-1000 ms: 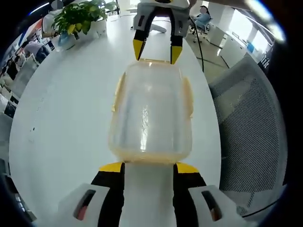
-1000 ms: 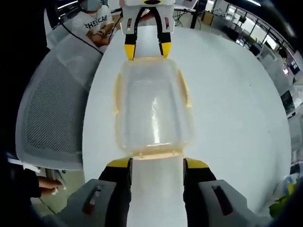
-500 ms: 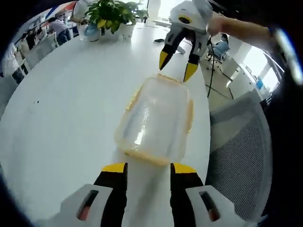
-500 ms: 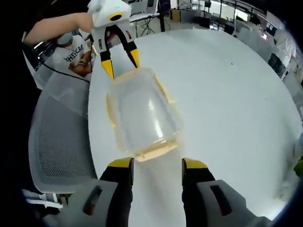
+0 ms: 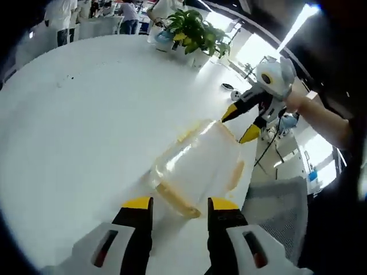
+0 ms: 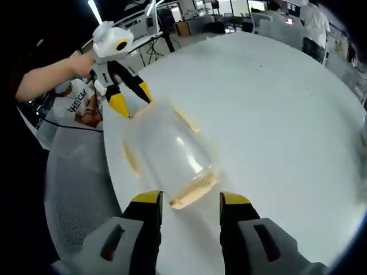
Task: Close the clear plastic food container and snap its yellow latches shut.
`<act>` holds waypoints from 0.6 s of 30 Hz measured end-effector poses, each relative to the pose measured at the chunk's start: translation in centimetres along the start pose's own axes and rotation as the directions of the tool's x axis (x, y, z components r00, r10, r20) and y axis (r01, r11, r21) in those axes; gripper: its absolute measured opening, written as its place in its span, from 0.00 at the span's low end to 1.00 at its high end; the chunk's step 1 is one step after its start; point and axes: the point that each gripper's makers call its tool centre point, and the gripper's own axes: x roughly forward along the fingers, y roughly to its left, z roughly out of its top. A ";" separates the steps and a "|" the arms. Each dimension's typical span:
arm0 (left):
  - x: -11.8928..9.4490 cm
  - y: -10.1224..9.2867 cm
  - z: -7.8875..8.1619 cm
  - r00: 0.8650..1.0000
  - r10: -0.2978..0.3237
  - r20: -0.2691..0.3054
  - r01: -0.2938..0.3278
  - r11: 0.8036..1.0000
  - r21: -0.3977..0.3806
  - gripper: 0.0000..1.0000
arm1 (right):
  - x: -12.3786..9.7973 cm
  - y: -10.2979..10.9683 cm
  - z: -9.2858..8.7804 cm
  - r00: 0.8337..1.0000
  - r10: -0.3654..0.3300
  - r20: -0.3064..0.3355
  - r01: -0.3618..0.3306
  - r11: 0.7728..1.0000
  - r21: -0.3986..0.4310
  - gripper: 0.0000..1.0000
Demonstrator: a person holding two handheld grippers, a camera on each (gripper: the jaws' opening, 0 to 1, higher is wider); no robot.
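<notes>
Clear plastic food container with yellow latches [image 5: 198,169] sitting lid-on near the edge of a big round white table [image 5: 86,114], slanted across both views. In the left gripper view, left gripper [image 5: 179,205] at the bottom with its yellow-tipped black jaws spread apart, nothing between them, tips just short of the container's near end where a yellow latch strip [image 5: 178,199] runs along the rim. At the far end, right gripper [image 5: 241,123] coming in from the right, held by a bare hand and forearm [image 5: 321,117], jaws parted, yellow tips hovering just off the far corner of the container; can't tell if they actually touch it. Same deal mirrored in the right gripper view: right gripper [image 6: 191,199] low in frame, jaws wide and gripping nothing, container [image 6: 166,154] just ahead of the tips, yellow latch [image 6: 192,192] on the near end facing the camera. Left gripper [image 6: 129,97] at the far end up top-left, jaws open, tips right by the far edge, arm [image 6: 51,77] behind it. Grey mesh office chair [image 6: 74,189] tucked beside the table edge near the container. Green leafy potted plant [image 5: 192,28] on the far side of the table, well apart from everything. Some people standing in the background [image 5: 57,14].
</notes>
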 end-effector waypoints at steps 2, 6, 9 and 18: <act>0.0 0.2 -0.1 1.000 -0.001 0.007 0.002 0.998 -0.058 0.32 | 0.0 -0.1 0.0 1.000 0.002 0.010 -0.002 1.000 0.026 0.33; 0.4 0.1 -0.4 1.000 -0.014 0.011 0.015 0.995 -0.098 0.31 | 0.1 0.2 0.1 0.999 0.016 0.028 -0.017 0.998 0.065 0.31; 0.8 -0.4 -0.7 1.000 -0.024 0.012 0.025 0.989 -0.144 0.31 | 0.4 0.4 0.0 0.999 0.023 0.023 -0.024 0.997 0.070 0.32; 1.6 -0.6 -1.6 1.000 -0.005 -0.018 0.001 0.983 -0.185 0.25 | 0.8 0.8 -0.4 0.999 0.040 0.011 -0.041 0.995 0.087 0.25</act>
